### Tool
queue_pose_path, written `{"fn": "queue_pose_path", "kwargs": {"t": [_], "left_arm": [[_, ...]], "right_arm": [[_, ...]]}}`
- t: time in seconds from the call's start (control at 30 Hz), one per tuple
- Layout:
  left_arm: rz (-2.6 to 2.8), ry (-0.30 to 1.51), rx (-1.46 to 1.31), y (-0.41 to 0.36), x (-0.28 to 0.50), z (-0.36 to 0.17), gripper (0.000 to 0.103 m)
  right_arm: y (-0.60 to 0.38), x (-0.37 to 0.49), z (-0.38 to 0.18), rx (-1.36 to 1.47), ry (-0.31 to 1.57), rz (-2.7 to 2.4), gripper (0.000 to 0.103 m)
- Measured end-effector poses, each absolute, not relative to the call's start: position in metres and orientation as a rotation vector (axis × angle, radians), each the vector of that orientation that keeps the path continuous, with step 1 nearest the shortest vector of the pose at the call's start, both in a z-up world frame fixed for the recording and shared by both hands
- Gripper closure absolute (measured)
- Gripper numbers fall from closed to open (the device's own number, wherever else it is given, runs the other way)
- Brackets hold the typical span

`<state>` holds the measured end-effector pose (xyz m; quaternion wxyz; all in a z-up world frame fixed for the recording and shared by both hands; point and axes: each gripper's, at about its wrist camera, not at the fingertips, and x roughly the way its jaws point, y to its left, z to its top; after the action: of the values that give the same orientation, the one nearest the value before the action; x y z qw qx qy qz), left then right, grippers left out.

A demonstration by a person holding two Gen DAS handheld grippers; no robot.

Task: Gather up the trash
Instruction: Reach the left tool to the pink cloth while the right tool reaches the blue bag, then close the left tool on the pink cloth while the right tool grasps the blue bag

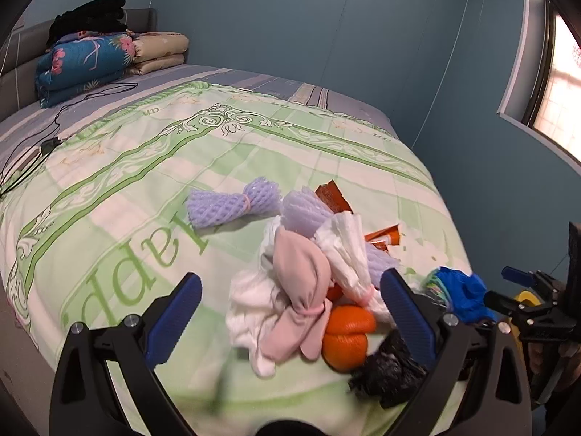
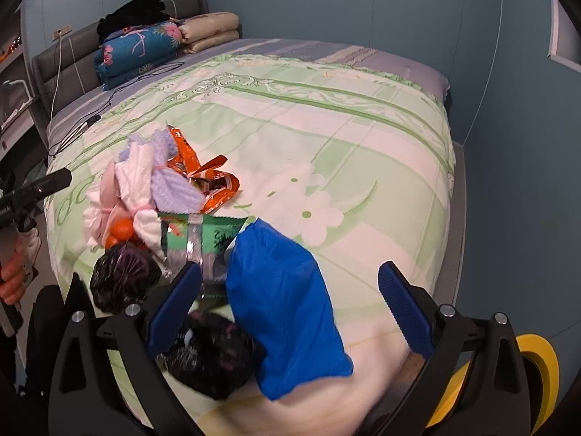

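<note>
A heap of trash lies on the green quilt (image 1: pixel 145 181) near the bed's foot. It holds a pink cloth bundle (image 1: pixel 301 290), white crumpled paper (image 1: pixel 345 250), an orange peel (image 1: pixel 346 334), a black bag (image 1: pixel 388 374), purple foam nets (image 1: pixel 232 205) and orange wrappers (image 2: pixel 214 181). My left gripper (image 1: pixel 288 318) is open, its fingers on either side of the pink bundle and peel. My right gripper (image 2: pixel 290 312) is open over a blue bag (image 2: pixel 287 309), with a second black bag (image 2: pixel 214 359) and a green wrapper (image 2: pixel 198 232) by its left finger. The blue bag (image 1: pixel 461 294) also shows in the left wrist view.
Folded quilts (image 1: pixel 83 61) with black clothing on top sit at the headboard. A black cable (image 1: pixel 54 134) trails over the bed's left side. A yellow bin rim (image 2: pixel 537 363) stands off the bed's corner, bottom right. Blue walls surround the bed; a window (image 1: pixel 563 98) is right.
</note>
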<state>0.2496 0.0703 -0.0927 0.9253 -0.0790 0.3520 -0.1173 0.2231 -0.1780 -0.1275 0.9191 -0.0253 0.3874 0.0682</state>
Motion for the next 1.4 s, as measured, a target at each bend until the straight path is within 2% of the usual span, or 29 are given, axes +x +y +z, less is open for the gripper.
{"fn": "queue_pose_path", "kwargs": {"t": [0.03, 0.37, 0.73, 0.77, 0.87, 0.97, 1.1, 1.2, 1.23, 1.27, 1.37, 1.4], "left_arm": [[-0.237, 0.725, -0.163, 0.069, 0.254, -0.095, 0.008], [-0.226, 0.769, -0.194, 0.073, 0.278, -0.122, 0.008], [-0.257, 0.784, -0.226, 0.075, 0.288, -0.136, 0.02], [-0.258, 0.783, -0.22, 0.075, 0.289, -0.136, 0.02], [-0.271, 0.782, -0.22, 0.073, 0.289, -0.137, 0.028], [-0.282, 0.781, -0.229, 0.074, 0.289, -0.138, 0.034], [-0.293, 0.786, -0.24, 0.075, 0.289, -0.141, 0.05], [-0.308, 0.794, -0.262, 0.075, 0.29, -0.144, 0.062], [-0.307, 0.796, -0.27, 0.075, 0.291, -0.145, 0.067], [-0.306, 0.798, -0.279, 0.076, 0.29, -0.146, 0.07], [-0.311, 0.796, -0.304, 0.077, 0.287, -0.144, 0.076], [-0.304, 0.792, -0.307, 0.077, 0.286, -0.143, 0.076]], "right_arm": [[-0.178, 0.227, -0.128, -0.043, 0.809, 0.146, 0.016], [-0.178, 0.245, -0.14, -0.018, 0.862, 0.143, 0.019], [-0.183, 0.251, -0.14, -0.023, 0.868, 0.148, 0.019], [-0.183, 0.251, -0.141, -0.019, 0.872, 0.154, 0.022], [-0.178, 0.25, -0.145, -0.053, 0.87, 0.15, 0.032], [-0.176, 0.251, -0.149, -0.057, 0.886, 0.176, 0.032], [-0.176, 0.25, -0.153, -0.043, 0.906, 0.185, 0.033], [-0.176, 0.249, -0.154, -0.052, 0.903, 0.165, 0.04], [-0.177, 0.249, -0.154, -0.051, 0.903, 0.165, 0.051], [-0.177, 0.249, -0.155, -0.047, 0.906, 0.164, 0.067], [-0.179, 0.25, -0.156, -0.009, 0.931, 0.187, 0.086], [-0.178, 0.249, -0.155, -0.004, 0.933, 0.196, 0.088]]}}
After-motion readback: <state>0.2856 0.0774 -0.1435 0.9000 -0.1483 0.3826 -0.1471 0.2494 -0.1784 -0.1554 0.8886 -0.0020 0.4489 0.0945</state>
